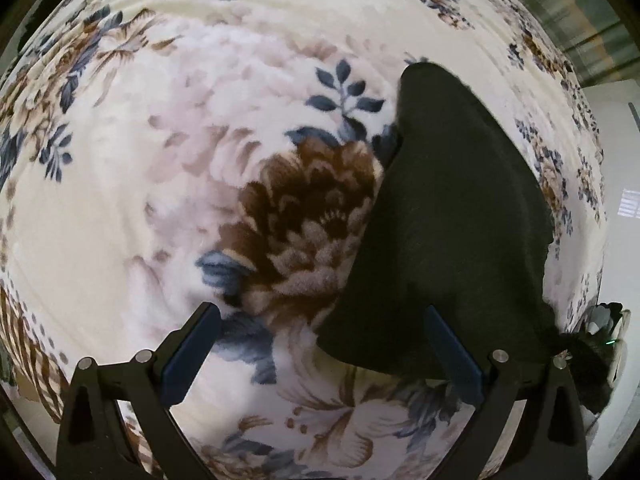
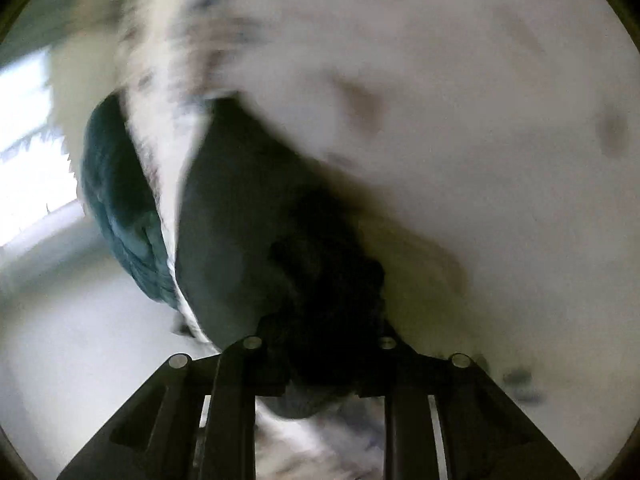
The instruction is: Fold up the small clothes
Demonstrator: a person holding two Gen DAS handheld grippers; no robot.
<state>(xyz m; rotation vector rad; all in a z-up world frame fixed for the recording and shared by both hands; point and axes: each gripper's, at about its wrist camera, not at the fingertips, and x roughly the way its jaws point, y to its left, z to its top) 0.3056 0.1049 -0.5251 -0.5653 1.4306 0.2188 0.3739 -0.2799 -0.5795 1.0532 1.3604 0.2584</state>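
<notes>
A small black garment (image 1: 452, 220) is drawn up off the floral blanket (image 1: 160, 184), stretched toward the lower right. My left gripper (image 1: 324, 344) is open and empty, its right finger (image 1: 452, 360) in front of the garment's lower edge. At the far right the other gripper (image 1: 600, 340) holds the garment's corner. In the blurred right wrist view my right gripper (image 2: 320, 344) is shut on a bunched part of the black garment (image 2: 256, 208), which hangs ahead of it; the fingertips are hidden in the cloth.
The blanket covers a bed that fills the left wrist view. A teal cloth or cushion (image 2: 116, 200) lies left of the garment in the right wrist view. Pale floor (image 2: 80, 340) and a bright window (image 2: 28, 152) lie beyond the bed edge.
</notes>
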